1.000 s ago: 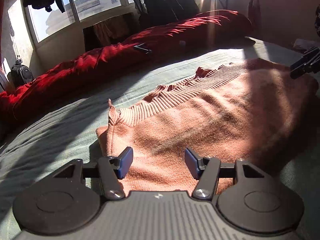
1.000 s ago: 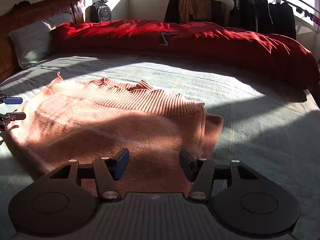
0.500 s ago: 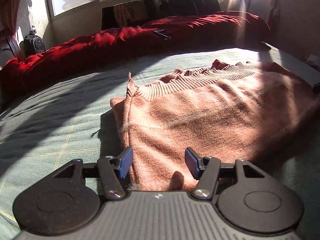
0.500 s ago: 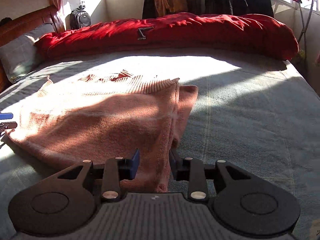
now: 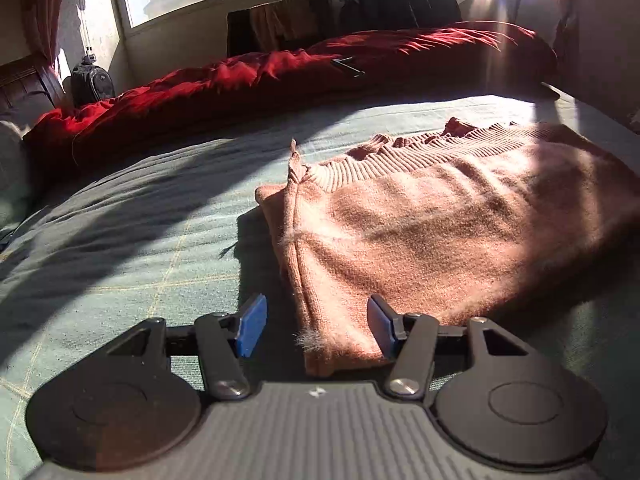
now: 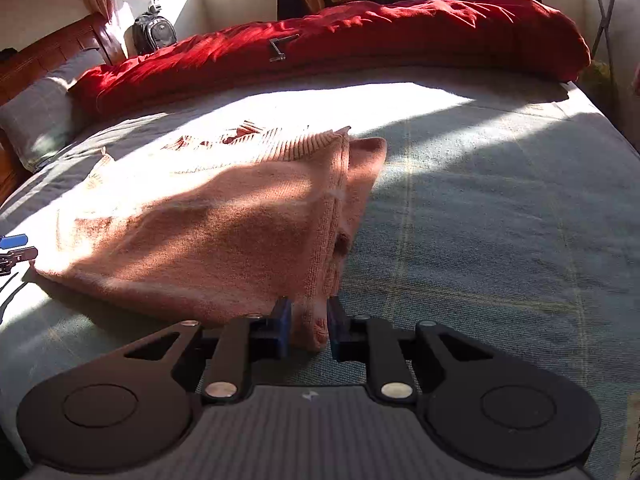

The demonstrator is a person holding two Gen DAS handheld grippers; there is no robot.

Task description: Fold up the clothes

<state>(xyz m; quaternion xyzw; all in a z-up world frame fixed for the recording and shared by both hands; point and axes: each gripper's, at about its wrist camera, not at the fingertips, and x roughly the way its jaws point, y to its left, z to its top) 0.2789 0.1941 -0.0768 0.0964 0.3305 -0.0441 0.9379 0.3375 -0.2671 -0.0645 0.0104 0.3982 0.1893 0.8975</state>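
Closing my right gripper point(image 6: 308, 328) on the near right corner of the sweater point(image 6: 224, 232): jaws nearly together, blue pads pressing the knit bunched between them. My left gripper point(image 5: 314, 326) hangs about half open over the sweater's near left corner; the fabric edge sits between the pads point(image 5: 251, 325), the right one at the knit, the left one clear of it, no grip. The pink sweater lies folded flat on the grey-green bedspread point(image 5: 132, 240), ribbed hem point(image 5: 408, 160) toward the far side, sun and shadow across it. A red duvet point(image 6: 360, 36) is heaped along the far edge of the bed, a grey pillow point(image 6: 40, 116) by the wooden headboard point(image 6: 60, 48), a dark backpack point(image 6: 154, 34) behind it. Left gripper's tips show at the left edge of the right wrist view.
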